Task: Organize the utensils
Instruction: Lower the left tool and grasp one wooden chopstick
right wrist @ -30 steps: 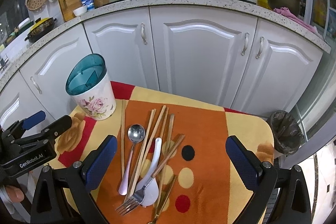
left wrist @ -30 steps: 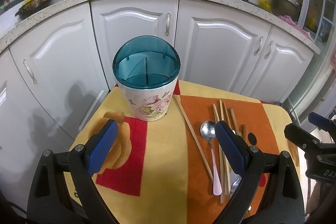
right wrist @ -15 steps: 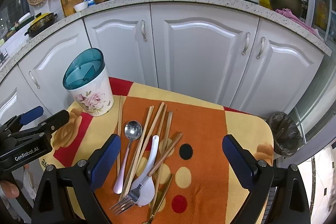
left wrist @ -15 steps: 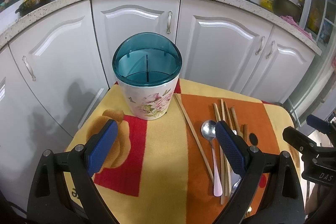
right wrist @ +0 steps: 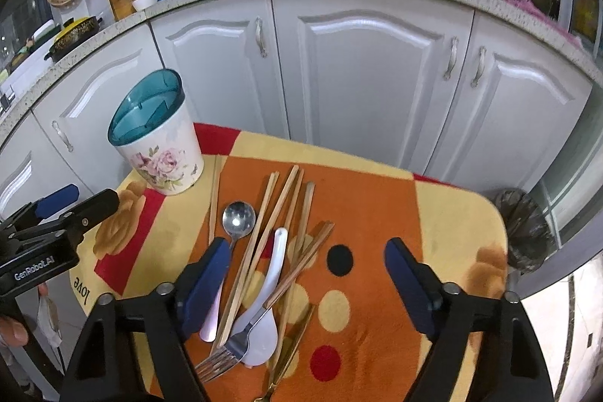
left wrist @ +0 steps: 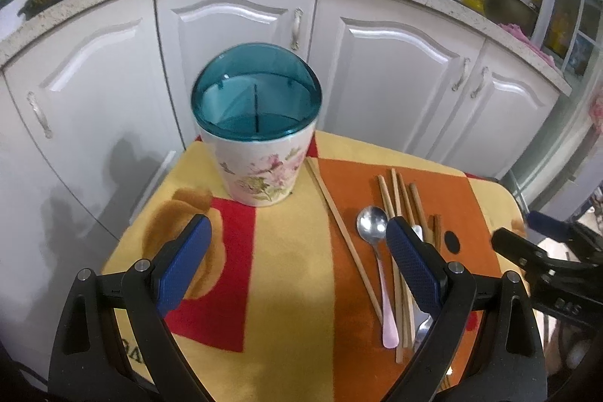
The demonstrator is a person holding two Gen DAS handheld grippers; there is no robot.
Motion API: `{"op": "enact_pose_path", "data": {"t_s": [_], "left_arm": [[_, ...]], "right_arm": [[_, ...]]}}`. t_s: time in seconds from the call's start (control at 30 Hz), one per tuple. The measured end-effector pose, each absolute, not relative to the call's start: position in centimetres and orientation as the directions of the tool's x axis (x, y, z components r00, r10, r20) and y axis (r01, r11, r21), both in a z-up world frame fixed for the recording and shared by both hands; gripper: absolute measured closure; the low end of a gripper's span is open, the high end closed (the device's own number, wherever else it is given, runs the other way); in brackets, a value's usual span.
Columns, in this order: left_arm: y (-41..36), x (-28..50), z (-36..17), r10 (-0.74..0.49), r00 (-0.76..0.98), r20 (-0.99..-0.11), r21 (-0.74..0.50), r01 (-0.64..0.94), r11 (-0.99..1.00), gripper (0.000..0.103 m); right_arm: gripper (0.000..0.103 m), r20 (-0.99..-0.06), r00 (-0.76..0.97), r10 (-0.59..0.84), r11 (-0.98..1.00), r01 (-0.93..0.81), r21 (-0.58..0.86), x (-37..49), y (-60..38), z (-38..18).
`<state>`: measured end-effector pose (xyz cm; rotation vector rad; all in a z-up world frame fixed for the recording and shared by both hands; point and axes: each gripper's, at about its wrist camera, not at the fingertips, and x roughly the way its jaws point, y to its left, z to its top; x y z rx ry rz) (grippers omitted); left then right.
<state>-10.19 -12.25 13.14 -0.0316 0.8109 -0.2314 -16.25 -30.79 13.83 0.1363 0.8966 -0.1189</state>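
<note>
A floral utensil holder point(left wrist: 260, 157) point(right wrist: 162, 145) with a teal divided insert stands at the back left of the table. To its right lies a heap of utensils: a metal spoon with a pink handle point(right wrist: 238, 217) point(left wrist: 371, 221), several wooden chopsticks point(right wrist: 279, 206) point(left wrist: 399, 194), a white ladle spoon point(right wrist: 264, 319) and a fork point(right wrist: 226, 353). My right gripper point(right wrist: 307, 274) hovers over the heap with its jaws closing; the pads touch nothing. My left gripper point(left wrist: 297, 259) stands open and empty above the cloth in front of the holder.
The small table is covered by a yellow, orange and red cloth point(right wrist: 377, 251). White cabinet doors point(right wrist: 358, 81) stand close behind it. A dark bin point(right wrist: 524, 228) sits on the floor at the right. Pots stand on the counter above.
The right gripper's jaws have narrowed and it has sunk closer to the utensil heap. The left gripper has barely moved.
</note>
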Motion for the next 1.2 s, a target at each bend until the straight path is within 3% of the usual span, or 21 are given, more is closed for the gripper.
{"op": "enact_pose_path", "data": {"t_s": [0.07,0.13,0.23,0.4,0.53,0.8,1.03,1.2], "left_arm": [[-12.5,-10.1,12.7,-0.247,0.646,-0.722,-0.133,0.220,0.966,0.017],[-13.0,-9.7,12.1,-0.266,0.614,-0.743,-0.137,0.248,0.959,0.035],[-14.0,-9.3,11.0,-0.288,0.570,-0.770,-0.142,0.287,0.947,0.046],[-15.2,-7.7,9.3,-0.311,0.524,-0.793,-0.170,0.299,0.939,0.047],[-16.4,-5.7,7.2,-0.295,0.471,-0.831,-0.168,0.292,0.942,0.057],[-18.2,-2.6,3.9,-0.257,0.404,-0.878,-0.156,0.266,0.951,0.060],[-18.8,-1.7,3.3,-0.283,0.376,-0.882,-0.176,0.295,0.939,0.092],[-17.4,-3.4,3.6,-0.335,0.320,-0.886,-0.222,0.340,0.914,0.097]], "right_arm": [[0.033,-0.798,0.603,-0.023,0.983,0.160,0.092,-15.8,-31.1,13.1],[0.038,-0.809,0.588,0.003,0.981,0.156,0.117,-15.2,-31.6,12.3],[0.050,-0.821,0.570,0.029,0.977,0.157,0.143,-14.0,-32.4,11.2],[0.056,-0.834,0.541,0.110,0.959,0.163,0.232,-11.8,-33.9,9.5],[0.062,-0.846,0.516,0.134,0.958,0.151,0.244,-9.4,-34.4,7.9],[0.074,-0.870,0.460,0.178,0.947,0.161,0.279,-5.4,-35.6,5.2],[0.096,-0.862,0.460,0.213,0.939,0.148,0.311,-4.2,-36.1,4.4],[0.099,-0.862,0.470,0.191,0.945,0.149,0.291,-5.8,-36.9,4.9]]}}
